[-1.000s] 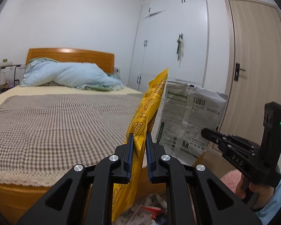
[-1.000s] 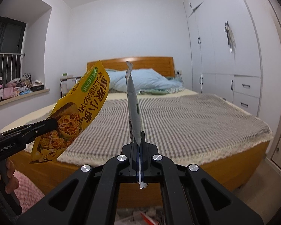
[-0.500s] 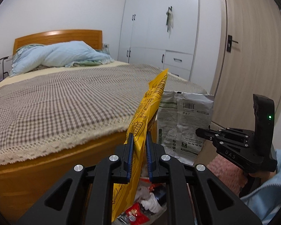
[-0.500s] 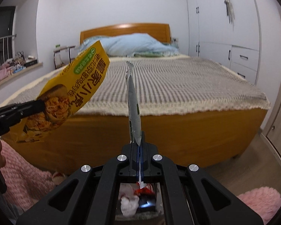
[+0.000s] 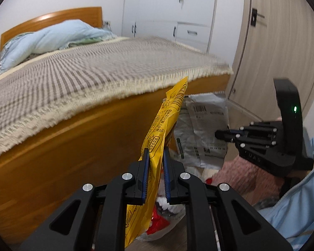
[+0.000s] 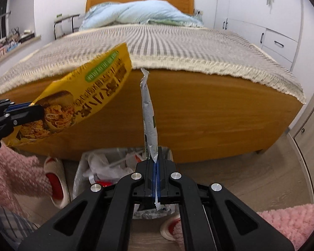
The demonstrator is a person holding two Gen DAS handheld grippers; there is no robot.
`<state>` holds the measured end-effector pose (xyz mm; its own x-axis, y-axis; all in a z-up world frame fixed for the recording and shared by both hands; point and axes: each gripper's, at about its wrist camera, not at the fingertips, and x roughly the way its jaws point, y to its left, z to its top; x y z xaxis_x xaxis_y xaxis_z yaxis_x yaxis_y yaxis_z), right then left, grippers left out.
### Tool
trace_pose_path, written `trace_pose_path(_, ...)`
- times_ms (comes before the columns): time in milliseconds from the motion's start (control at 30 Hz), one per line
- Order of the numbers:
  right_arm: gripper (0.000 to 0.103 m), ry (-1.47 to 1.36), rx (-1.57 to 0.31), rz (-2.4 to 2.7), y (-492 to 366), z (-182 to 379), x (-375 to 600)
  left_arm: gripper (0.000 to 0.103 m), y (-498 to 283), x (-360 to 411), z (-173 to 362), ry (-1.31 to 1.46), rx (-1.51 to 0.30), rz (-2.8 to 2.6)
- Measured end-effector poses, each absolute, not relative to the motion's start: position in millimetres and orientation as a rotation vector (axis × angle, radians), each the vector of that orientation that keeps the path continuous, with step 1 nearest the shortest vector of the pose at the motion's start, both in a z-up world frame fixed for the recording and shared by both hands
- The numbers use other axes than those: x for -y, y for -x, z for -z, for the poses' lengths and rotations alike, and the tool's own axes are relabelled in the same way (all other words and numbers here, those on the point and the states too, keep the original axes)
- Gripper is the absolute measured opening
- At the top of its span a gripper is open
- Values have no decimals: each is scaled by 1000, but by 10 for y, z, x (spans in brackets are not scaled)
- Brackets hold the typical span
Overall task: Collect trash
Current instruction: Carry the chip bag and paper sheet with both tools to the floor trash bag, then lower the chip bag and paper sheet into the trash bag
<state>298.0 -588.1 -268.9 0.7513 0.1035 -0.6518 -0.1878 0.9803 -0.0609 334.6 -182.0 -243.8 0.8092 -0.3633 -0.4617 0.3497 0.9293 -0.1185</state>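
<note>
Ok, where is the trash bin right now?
In the right wrist view, the trash bin stands on the floor at the foot of the bed, beside a slipper.

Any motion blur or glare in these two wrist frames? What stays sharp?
Left wrist view: checked bedspread and fringe smeared by motion blur, left gripper and yellow packet sharp; glare streak on the headboard. Right wrist view: yellow packet's print blurred, right gripper and white wrapper crisp; strong fisheye bending of the bed frame.

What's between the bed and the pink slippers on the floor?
A trash bin, lined with plastic and holding wrappers, stands between the bed and the slippers; the right wrist view shows it.
</note>
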Motion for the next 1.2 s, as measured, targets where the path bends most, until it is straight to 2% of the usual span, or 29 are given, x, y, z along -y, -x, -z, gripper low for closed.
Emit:
trace_pose_path(333,1,210,-864,-138,-3378,3243,5609,10,-3884,1978,3058,-54,-655,418)
trace_pose_path(1200,1,348,-1206,-46,-4141,4206,4704,10,-5215,2533,3851,-240,-890,467)
